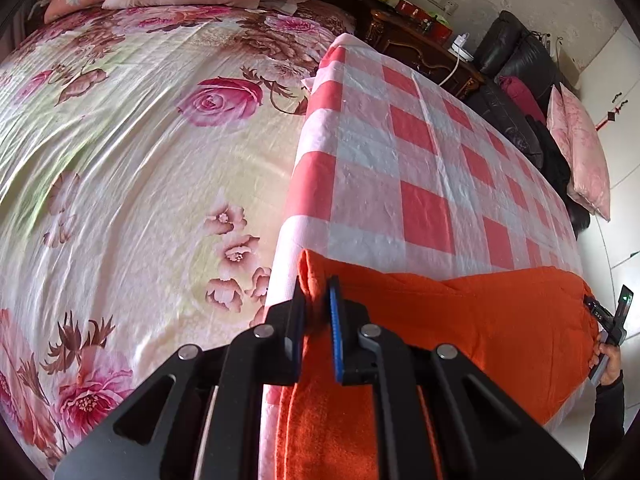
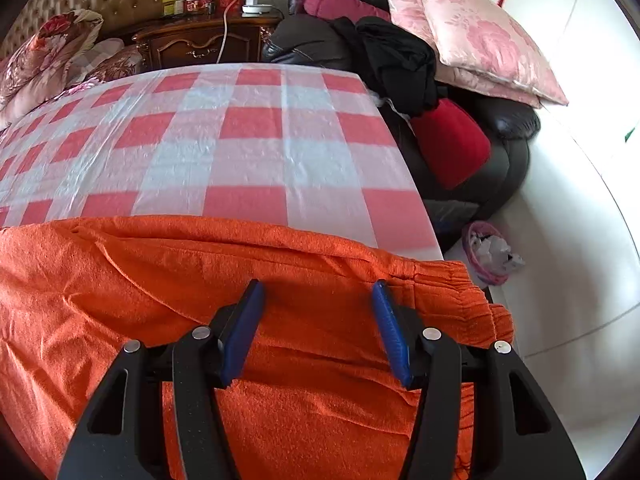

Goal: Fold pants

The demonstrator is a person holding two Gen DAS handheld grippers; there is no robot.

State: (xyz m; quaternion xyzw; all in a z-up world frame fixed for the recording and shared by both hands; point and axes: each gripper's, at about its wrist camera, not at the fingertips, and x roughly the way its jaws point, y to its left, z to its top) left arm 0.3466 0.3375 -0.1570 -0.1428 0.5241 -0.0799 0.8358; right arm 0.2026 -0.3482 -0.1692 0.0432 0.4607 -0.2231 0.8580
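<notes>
Pinching a bunched fold of the orange woven pants (image 1: 460, 320), the left gripper (image 1: 318, 300) has its blue pads pressed together on the cloth at the leg end, at about 6 o'clock in its own view. The pants lie across the near edge of the table with the red and white checked plastic cover (image 1: 400, 160), and part of them hangs over this edge. The right gripper (image 2: 318, 300) stands spread above the cloth near the gathered elastic waistband (image 2: 452, 276), at 3 o'clock from its pads, and it holds nothing. The risk, as I judge it, is that a pull by the left side alone drags the whole garment off the smooth cover. Also the thin pinch may slip, because only a small fold is held.
</notes>
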